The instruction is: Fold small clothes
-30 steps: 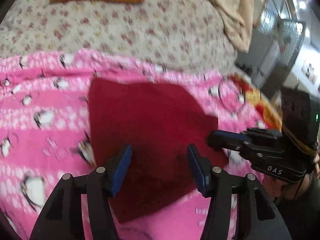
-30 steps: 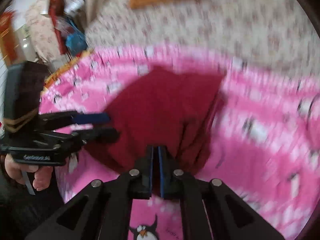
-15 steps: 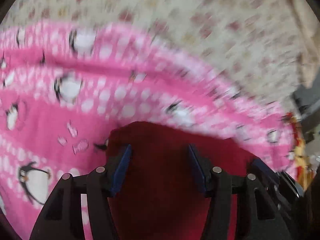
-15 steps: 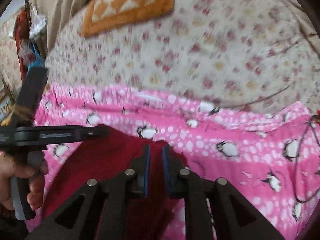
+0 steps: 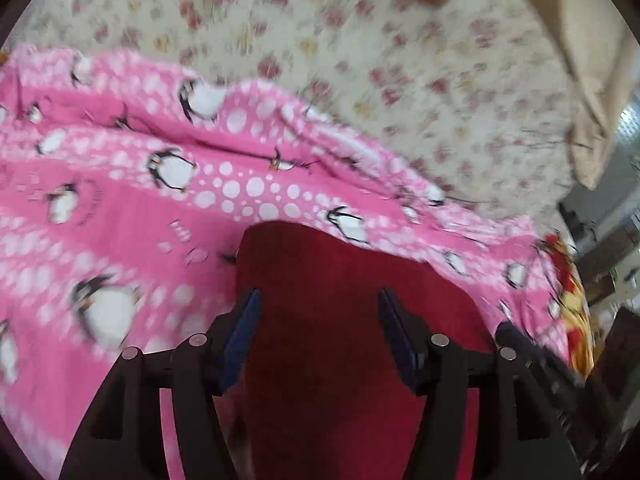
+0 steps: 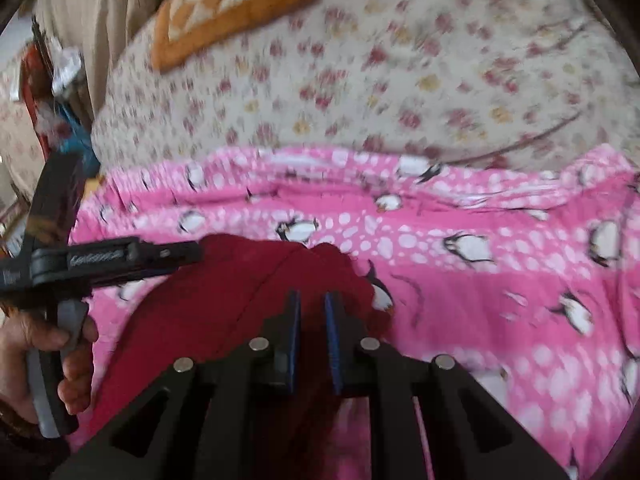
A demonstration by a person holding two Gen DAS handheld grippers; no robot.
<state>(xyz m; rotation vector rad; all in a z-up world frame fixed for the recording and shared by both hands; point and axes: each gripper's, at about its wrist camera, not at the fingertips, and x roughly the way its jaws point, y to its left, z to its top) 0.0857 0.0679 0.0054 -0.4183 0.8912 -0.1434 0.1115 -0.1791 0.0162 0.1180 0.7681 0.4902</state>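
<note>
A dark red garment (image 5: pixel 332 320) lies on a pink penguin-print blanket (image 5: pixel 120 208). My left gripper (image 5: pixel 318 312) is open, its jaws wide apart just above the garment near its far edge. In the right wrist view the garment (image 6: pixel 208 300) is bunched with a fold line running across it. My right gripper (image 6: pixel 311 312) has its jaws nearly shut, with a narrow gap, on a fold of the red cloth. The left gripper (image 6: pixel 176 252) shows in that view at the left, over the garment's far left corner.
A floral bedsheet (image 5: pixel 400 60) covers the bed beyond the blanket. An orange patterned cushion (image 6: pixel 236 4) lies at the back. A beige cloth (image 5: pixel 592 60) hangs at the right. Room clutter (image 6: pixel 48 92) sits off the bed's left side.
Both grippers moved forward over the garment toward its far edge. The right jaws, shut a second ago, have parted slightly. The garment is more bunched at the right.
</note>
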